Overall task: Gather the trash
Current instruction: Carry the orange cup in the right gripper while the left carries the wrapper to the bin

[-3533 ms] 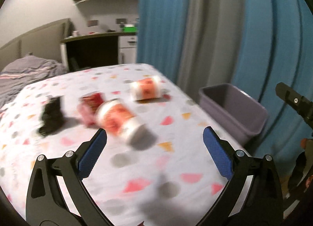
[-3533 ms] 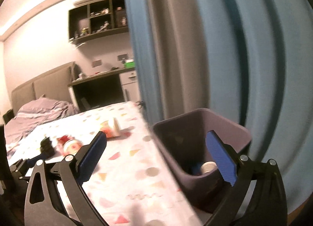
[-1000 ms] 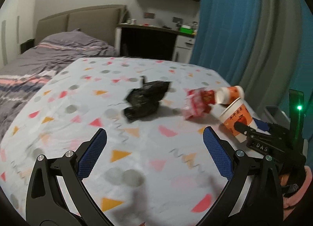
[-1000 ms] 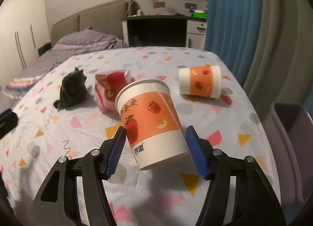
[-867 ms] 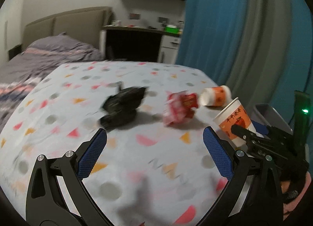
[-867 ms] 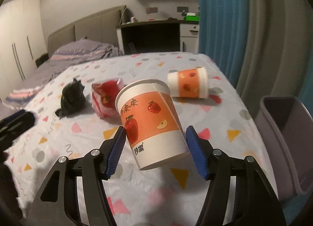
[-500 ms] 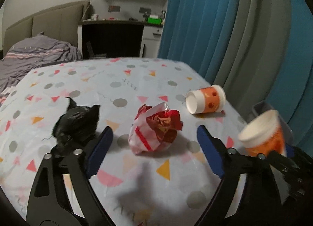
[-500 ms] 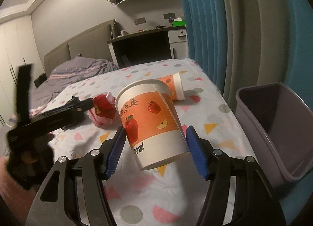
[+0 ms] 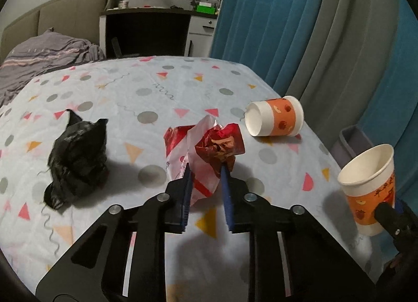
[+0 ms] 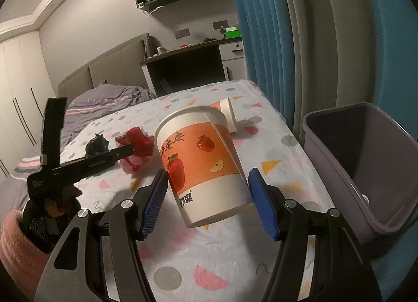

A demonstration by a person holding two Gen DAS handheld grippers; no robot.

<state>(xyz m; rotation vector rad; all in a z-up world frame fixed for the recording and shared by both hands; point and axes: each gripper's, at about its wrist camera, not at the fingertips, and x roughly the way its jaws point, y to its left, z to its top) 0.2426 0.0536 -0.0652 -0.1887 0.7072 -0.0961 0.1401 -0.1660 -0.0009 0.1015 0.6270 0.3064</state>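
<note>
My left gripper (image 9: 206, 168) is shut on a crumpled red and white wrapper (image 9: 209, 150) in the middle of the patterned bed. My right gripper (image 10: 209, 187) is shut on an orange and white paper cup (image 10: 201, 160) and holds it tilted above the bed, next to the grey bin (image 10: 326, 129). The held cup also shows in the left wrist view (image 9: 368, 184). A second paper cup (image 9: 274, 116) lies on its side near the bed's right edge. A black crumpled bag (image 9: 75, 155) lies left of the wrapper.
The bed sheet (image 9: 146, 92) has coloured dots and triangles. Blue and grey curtains (image 9: 300, 27) hang to the right. A dark desk (image 9: 146, 32) and a grey duvet (image 9: 44, 53) are behind the bed. A small white item (image 10: 365, 198) lies in the bin.
My left gripper has moved in and closed on the red and white wrapper. My right gripper has carried the cup right, nearer the bin.
</note>
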